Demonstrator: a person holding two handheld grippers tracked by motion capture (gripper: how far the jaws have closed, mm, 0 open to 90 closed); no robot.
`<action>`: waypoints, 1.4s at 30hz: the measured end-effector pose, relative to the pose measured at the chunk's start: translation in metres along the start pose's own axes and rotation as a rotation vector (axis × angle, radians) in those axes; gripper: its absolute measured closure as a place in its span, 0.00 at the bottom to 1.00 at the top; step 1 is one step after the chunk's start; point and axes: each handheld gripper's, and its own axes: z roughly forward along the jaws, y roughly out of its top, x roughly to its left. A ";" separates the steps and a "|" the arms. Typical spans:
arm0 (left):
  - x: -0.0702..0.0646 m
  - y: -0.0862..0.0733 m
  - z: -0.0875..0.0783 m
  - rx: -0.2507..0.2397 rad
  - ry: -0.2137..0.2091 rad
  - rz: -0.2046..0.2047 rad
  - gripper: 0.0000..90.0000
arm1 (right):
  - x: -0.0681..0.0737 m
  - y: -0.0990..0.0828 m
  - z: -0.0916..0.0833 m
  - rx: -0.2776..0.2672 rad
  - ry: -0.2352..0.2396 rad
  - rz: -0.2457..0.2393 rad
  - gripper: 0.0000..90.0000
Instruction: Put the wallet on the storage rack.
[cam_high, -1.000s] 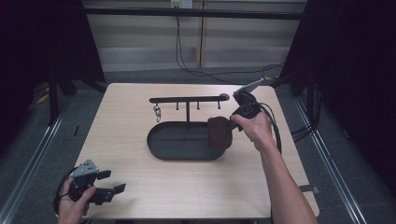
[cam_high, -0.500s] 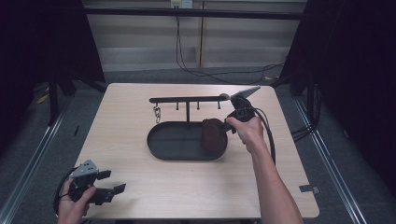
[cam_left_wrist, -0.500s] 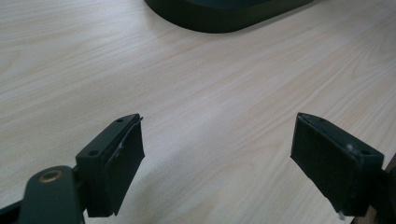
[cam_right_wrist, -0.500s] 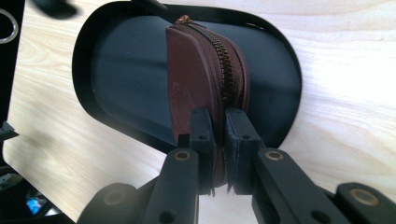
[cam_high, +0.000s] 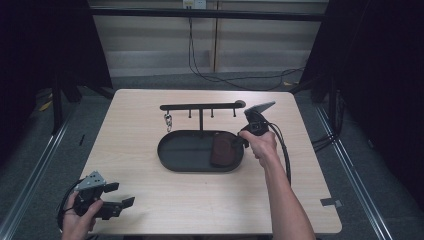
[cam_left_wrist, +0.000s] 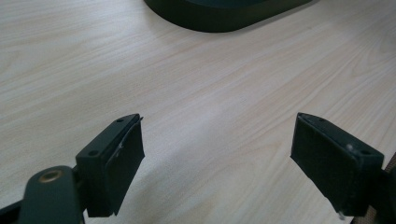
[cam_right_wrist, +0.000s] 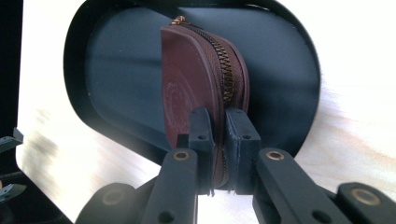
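Observation:
A maroon leather zip pouch (cam_high: 221, 150) hangs edge-up over the right end of the black oval tray (cam_high: 170, 165). My right gripper (cam_high: 239, 142) is shut on it from the right. In the right gripper view the fingertips (cam_right_wrist: 201, 128) pinch the pouch (cam_right_wrist: 196, 84) at its zipper edge, with the tray floor (cam_right_wrist: 289, 93) behind it; whether the pouch touches the floor I cannot tell. My left gripper (cam_high: 120, 195) rests at the table's near left corner, open, with bare wood between its pads (cam_left_wrist: 123, 154) and the tray's edge (cam_left_wrist: 224, 18) farther off.
A black T-shaped rack (cam_high: 200, 106) with pegs stands behind the tray, and a metal key ring (cam_high: 168, 120) hangs from its left end. The wooden table (cam_high: 150, 210) ends close to the left gripper. Cables trail from both grippers.
My right hand has come down and to the left with the pouch, from beside the rack's right end into the tray's right half. The left hand has kept still.

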 end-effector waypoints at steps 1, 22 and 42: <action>0.000 0.000 0.000 0.000 0.001 0.001 0.19 | -0.001 0.000 0.001 -0.006 -0.012 -0.004 0.90; 0.000 0.000 -0.002 -0.006 0.001 0.001 0.19 | -0.003 -0.004 0.000 -0.151 -0.055 -0.056 0.76; 0.002 0.000 -0.001 -0.030 0.021 -0.049 0.19 | 0.000 -0.058 -0.047 -0.311 -0.061 -0.261 0.23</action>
